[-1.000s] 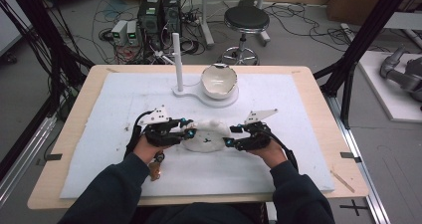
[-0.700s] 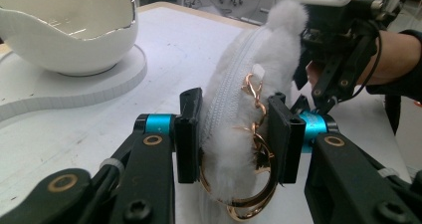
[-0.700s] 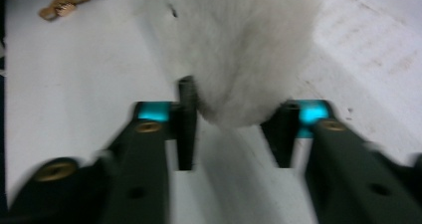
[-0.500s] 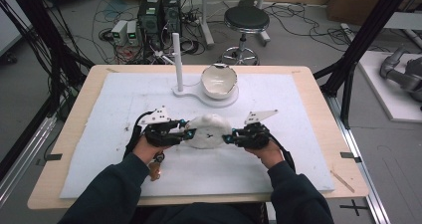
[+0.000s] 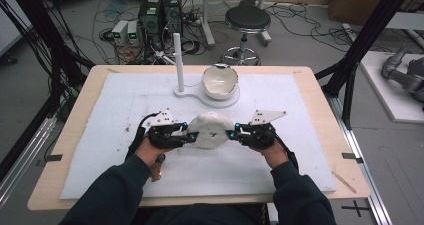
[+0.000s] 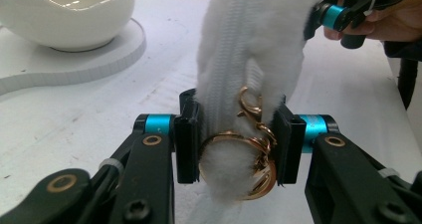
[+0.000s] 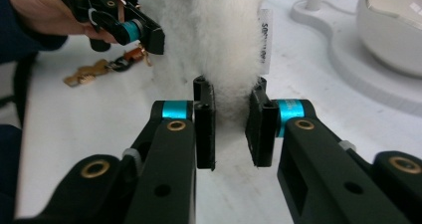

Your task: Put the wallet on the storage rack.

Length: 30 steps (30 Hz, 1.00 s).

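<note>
High view: white fluffy pouch [image 5: 210, 129] held above the tabletop [image 5: 300, 90], in front of the bowl [image 5: 219, 80], between left claw [image 5: 191, 135] and right claw [image 5: 231, 133].

Left claw view: left claw [image 6: 234, 143] pinching pouch [image 6: 254, 40] end with gold rings [image 6: 256, 149].

Right claw view: right claw [image 7: 232, 129] pressed on the fur [image 7: 209, 30]; label [image 7: 264, 32] print unreadable. Right claw just closed; a second ago spread, pouch lower.

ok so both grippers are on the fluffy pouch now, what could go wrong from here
The left gripper clamps the pouch over its gold clasp rings, so the pads may slip on the metal. The right gripper pinches only fluff at the far end and might pull off. The eggshell bowl stands close behind the pouch; a lift could knock it.
</note>
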{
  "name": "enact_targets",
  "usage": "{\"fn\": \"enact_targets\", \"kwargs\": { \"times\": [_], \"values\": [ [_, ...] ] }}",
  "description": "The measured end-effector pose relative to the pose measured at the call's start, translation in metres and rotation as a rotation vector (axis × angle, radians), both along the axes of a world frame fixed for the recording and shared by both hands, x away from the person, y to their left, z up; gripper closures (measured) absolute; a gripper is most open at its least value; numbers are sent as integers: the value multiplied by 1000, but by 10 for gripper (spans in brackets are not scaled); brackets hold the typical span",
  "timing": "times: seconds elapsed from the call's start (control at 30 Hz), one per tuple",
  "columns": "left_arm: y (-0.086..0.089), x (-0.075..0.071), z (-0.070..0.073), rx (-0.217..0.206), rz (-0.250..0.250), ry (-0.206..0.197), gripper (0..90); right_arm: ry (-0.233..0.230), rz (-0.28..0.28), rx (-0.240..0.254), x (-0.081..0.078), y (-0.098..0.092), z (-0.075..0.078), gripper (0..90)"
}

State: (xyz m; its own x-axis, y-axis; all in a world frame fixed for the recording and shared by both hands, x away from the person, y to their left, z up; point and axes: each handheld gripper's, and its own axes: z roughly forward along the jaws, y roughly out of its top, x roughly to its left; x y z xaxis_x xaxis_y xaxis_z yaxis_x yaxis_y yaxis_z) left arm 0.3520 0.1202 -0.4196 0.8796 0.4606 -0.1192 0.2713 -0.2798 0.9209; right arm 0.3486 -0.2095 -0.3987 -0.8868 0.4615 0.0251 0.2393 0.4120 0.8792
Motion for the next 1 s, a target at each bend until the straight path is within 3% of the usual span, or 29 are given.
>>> {"fn": "enact_targets", "kwargs": {
  "times": [0.03,0.07,0.1,0.13,0.17,0.33,0.37,0.4,0.53,0.63,0.77,1.0],
  "values": [
    [0,0,0,-6,10,-1,606,-31,-3,-16,-2,0,3,797],
    [1,0,1,-10,20,-2,606,-31,-3,-16,-2,0,3,797],
    [3,1,1,-12,38,4,518,-103,-10,-53,-5,1,8,806],
    [5,2,1,-17,61,11,518,-103,-10,-53,-5,1,8,806],
    [8,4,2,-19,83,20,445,-138,-10,-79,-6,1,11,809],
    [31,8,8,-62,186,-7,389,-175,-33,-100,-7,-1,15,810],
    [46,11,13,-78,243,-18,344,-189,-43,-106,-5,-4,19,810],
    [46,11,13,-78,243,-18,319,-189,-43,-106,-5,-4,19,810],
    [81,15,16,-107,362,-29,271,-201,-76,-70,-1,-11,29,809],
    [103,17,14,-116,429,-22,245,-238,-117,-59,7,-15,41,810],
    [117,19,9,-124,470,-12,245,-284,-169,-54,20,-17,55,809],
    [119,19,8,-125,464,-22,245,-331,-250,-67,49,-21,79,808]
  ]
}}
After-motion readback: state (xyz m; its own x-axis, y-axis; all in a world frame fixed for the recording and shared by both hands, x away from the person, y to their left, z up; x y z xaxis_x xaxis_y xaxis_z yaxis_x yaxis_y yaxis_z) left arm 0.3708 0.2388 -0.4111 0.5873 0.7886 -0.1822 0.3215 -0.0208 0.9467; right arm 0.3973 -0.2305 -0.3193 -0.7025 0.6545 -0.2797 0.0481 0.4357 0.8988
